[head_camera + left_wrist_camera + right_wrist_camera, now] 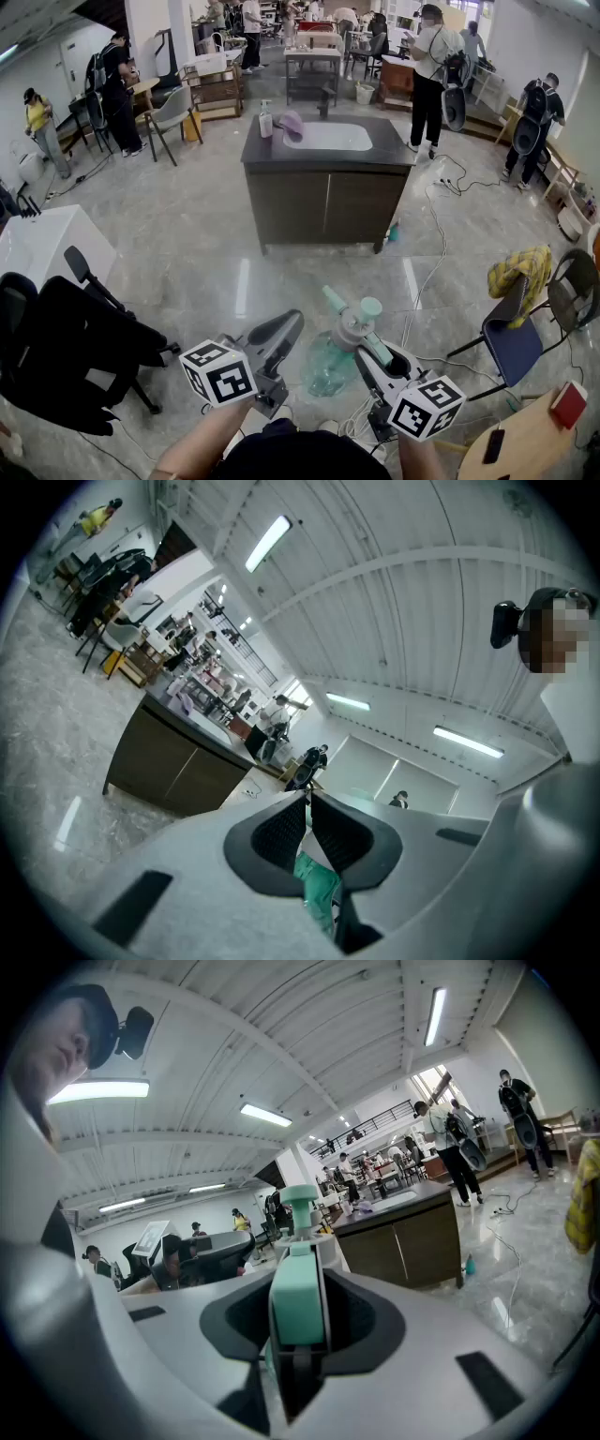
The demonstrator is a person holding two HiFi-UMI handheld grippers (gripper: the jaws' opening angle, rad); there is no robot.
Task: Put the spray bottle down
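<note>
Clamping on the mint-green trigger head of the translucent green plastic spray bottle, the right claw is carrying the whole load. Its own view shows both pads pressing on the mint-green piece that is filling the gap between them. Gripping the head is probably deliberate: it is letting the body hang beneath and slightly to the left of this claw, base lowest, ready to meet a surface first. The bottle is hanging in the air between the two claws, touching nothing else, so the putting-down is not yet done.

Just left of the bottle, the left claw is pointing forward with its jaws together and nothing gripped. In its own view, green shows only behind and beneath the pads. It seems to be keeping clear because one grip is enough.

Beneath both claws, the glossy grey stone floor is offering the nearest landing place. Well ahead of them, the dark brown cabinet with a white basin is offering a raised top, which may be the intended spot, though the claws are nowhere near it.
</note>
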